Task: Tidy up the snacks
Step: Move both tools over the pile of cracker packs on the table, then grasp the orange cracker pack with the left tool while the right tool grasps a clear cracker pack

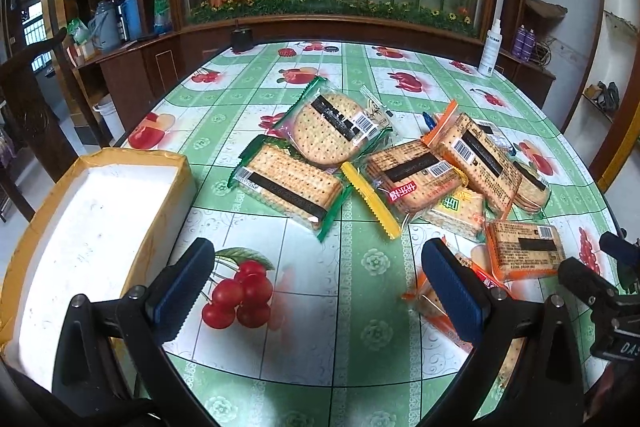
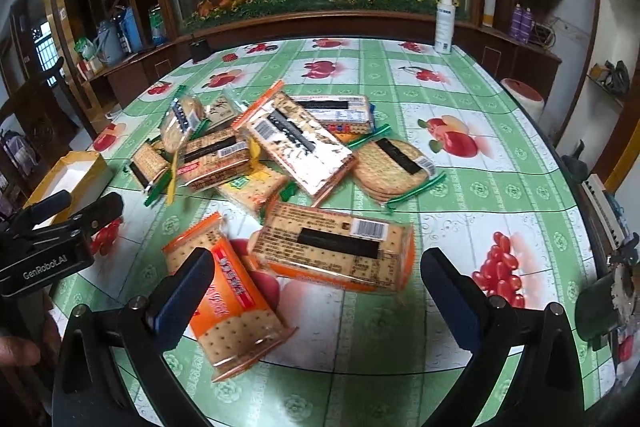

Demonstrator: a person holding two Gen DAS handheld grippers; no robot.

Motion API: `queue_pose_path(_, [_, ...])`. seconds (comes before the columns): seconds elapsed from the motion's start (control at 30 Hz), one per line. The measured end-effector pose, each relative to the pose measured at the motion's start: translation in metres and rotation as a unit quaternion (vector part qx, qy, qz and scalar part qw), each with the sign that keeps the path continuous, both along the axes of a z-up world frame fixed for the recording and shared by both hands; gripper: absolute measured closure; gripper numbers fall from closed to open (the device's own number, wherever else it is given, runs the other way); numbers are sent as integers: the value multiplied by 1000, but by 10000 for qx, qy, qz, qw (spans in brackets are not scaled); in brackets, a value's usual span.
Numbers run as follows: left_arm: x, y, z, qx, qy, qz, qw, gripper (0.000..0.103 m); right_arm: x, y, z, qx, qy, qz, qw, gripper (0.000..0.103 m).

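Several cracker packets lie in a loose pile on the green fruit-print tablecloth (image 1: pixel 312 279). In the left wrist view a green-edged square packet (image 1: pixel 288 183) and a round cracker packet (image 1: pixel 332 129) lie ahead, with orange packets (image 1: pixel 524 249) to the right. My left gripper (image 1: pixel 316 267) is open and empty above the cloth. An open yellow box with a white inside (image 1: pixel 80 227) stands at the left. In the right wrist view my right gripper (image 2: pixel 316 267) is open and empty. An orange packet (image 2: pixel 336 251) lies between its fingers and another orange packet (image 2: pixel 236 311) lies by the left finger.
A white spray bottle (image 2: pixel 445 23) stands at the table's far edge. A dark small object (image 1: pixel 242 39) sits at the far left edge. Wooden cabinets and a glass flower display line the back. The left gripper (image 2: pixel 60 227) shows at the left in the right wrist view.
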State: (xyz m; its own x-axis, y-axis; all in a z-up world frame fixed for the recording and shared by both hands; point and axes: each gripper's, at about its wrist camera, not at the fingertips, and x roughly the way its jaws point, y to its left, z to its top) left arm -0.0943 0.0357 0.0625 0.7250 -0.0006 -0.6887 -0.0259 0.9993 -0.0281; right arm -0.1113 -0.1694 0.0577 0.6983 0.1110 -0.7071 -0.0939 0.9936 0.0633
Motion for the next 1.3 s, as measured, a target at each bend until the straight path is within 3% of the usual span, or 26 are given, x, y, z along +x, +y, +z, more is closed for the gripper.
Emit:
queue_pose_path(1.0, [1, 1, -9, -50, 129, 96, 9999, 0, 5, 1, -5, -327, 97, -13, 9994, 0])
queue_pose_path(1.3, [2, -1, -10, 20, 160, 77, 9998, 0, 20, -9, -9, -1016, 91, -303, 9943, 0])
